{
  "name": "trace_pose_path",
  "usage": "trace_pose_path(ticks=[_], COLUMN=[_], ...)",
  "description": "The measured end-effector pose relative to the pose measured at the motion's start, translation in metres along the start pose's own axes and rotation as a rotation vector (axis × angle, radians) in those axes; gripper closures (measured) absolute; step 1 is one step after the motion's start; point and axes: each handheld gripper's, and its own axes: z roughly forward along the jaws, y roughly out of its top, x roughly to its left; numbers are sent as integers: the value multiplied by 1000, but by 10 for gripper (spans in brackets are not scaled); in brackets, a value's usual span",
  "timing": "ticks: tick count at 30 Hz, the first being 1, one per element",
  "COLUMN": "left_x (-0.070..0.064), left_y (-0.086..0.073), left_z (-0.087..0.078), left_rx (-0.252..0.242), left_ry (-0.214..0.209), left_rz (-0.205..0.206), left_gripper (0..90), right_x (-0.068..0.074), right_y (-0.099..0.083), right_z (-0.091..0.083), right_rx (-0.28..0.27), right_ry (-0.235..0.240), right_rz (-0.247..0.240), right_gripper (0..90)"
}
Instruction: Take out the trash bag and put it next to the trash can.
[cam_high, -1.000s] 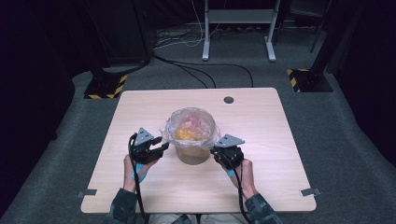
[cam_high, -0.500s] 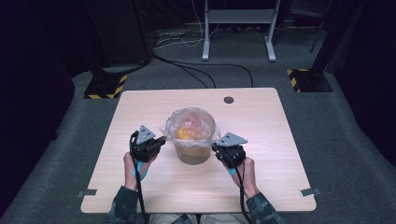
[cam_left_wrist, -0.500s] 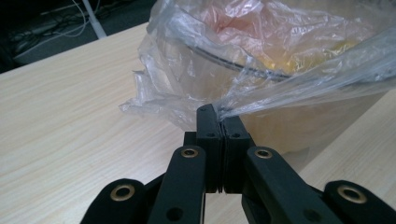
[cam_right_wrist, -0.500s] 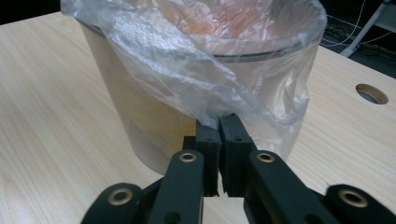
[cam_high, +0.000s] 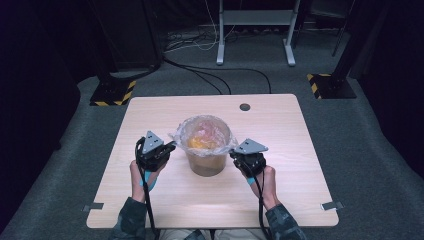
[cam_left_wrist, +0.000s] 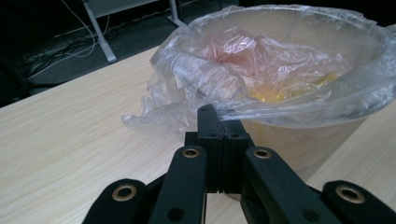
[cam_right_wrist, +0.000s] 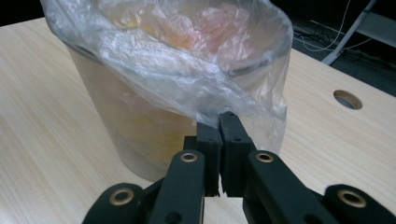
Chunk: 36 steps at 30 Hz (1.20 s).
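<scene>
Position of both tools is nearly unchanged. My left hand-held gripper (cam_left_wrist: 219, 122) and right hand-held gripper (cam_right_wrist: 219, 122) stay clamped on the bag liner (cam_high: 179, 136) overhanging the bin (cam_high: 207, 161), mid-bench (cam_high: 150, 200); lift-off pending.

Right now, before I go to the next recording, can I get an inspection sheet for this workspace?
Surface: pale wooden table, round hole near far edge.
Job's things: translucent bin at centre, clear plastic bag folded over its rim, orange and pink stuff inside.
Clutter: nothing seen.
Grippers: left gripper shut on the bag's edge; right gripper shut on the bag's overhang.
Cables: one from each gripper along the forearms; more on the floor.
Surroundings: grey carpet, metal stand, striped bases.
</scene>
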Motion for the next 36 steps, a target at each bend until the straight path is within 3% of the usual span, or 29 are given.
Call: trace_pose_path(ticks=[18, 27, 36], left_x=[0, -3, -3], left_y=[21, 28, 28], left_z=[-1, 3, 5], left_rx=[-26, -31, -24], left_ry=[-18, -53, -57], left_rz=[13, 3, 0], left_gripper=[893, 893, 893], right_x=[-6, -1, 0], right_y=[26, 44, 46], right_z=[-10, -11, -8], right_rx=[-23, -38, -36], right_ry=[-13, -12, -7], right_rz=[-53, -88, -93], right_gripper=[894, 895, 895])
